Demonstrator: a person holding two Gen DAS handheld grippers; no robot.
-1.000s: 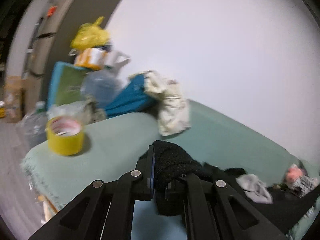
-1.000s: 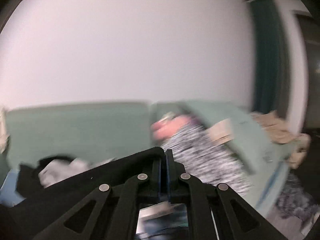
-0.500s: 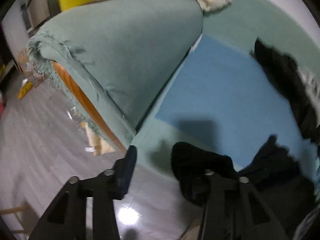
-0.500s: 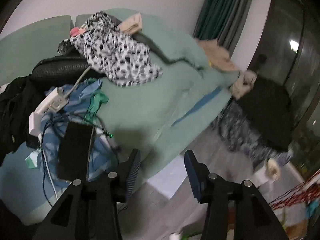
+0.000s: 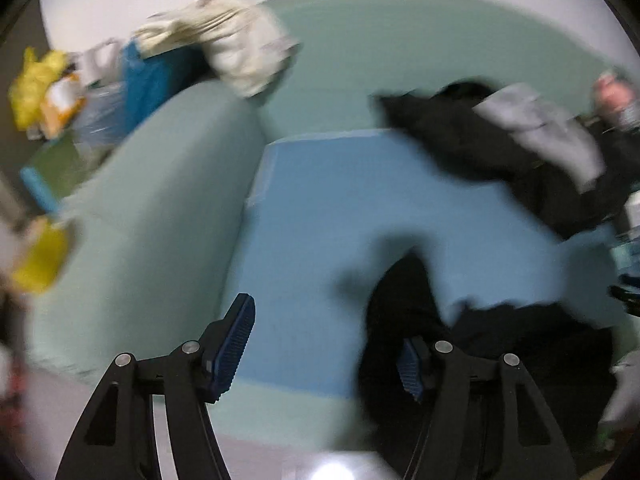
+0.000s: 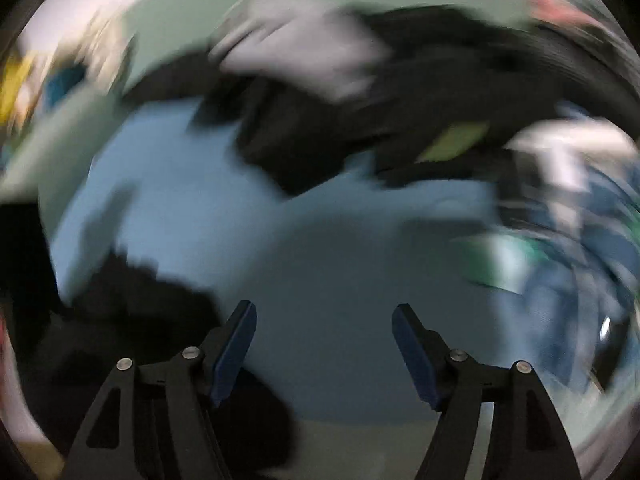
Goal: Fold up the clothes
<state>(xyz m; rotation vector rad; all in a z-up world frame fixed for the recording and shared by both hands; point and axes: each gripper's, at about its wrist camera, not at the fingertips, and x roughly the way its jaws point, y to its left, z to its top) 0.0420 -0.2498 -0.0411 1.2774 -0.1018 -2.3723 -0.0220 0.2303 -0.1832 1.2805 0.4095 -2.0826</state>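
Observation:
Both views are motion-blurred. A black garment (image 5: 400,308) lies crumpled on the blue seat cushion (image 5: 320,208) at the sofa's front edge. Its cloth rests against the right finger of my left gripper (image 5: 326,344). The left jaws are opening and the pads do not press on the cloth. In the right wrist view the same black garment (image 6: 132,312) sits at the lower left, beside the left finger of my right gripper (image 6: 324,344). The right jaws are opening too, with only bare blue cushion (image 6: 320,248) between them.
A pile of dark and grey clothes (image 5: 520,148) lies at the back of the seat, the same clothes pile (image 6: 360,92) showing in the right view. The green sofa arm (image 5: 152,208) rises on the left, with bags and cream cloth (image 5: 240,52) on it. Blue items and cables (image 6: 580,240) lie on the right.
Both grippers have tipped from facing the wall down toward the seat and have gone from shut to open. The left one has let go of the black cloth.

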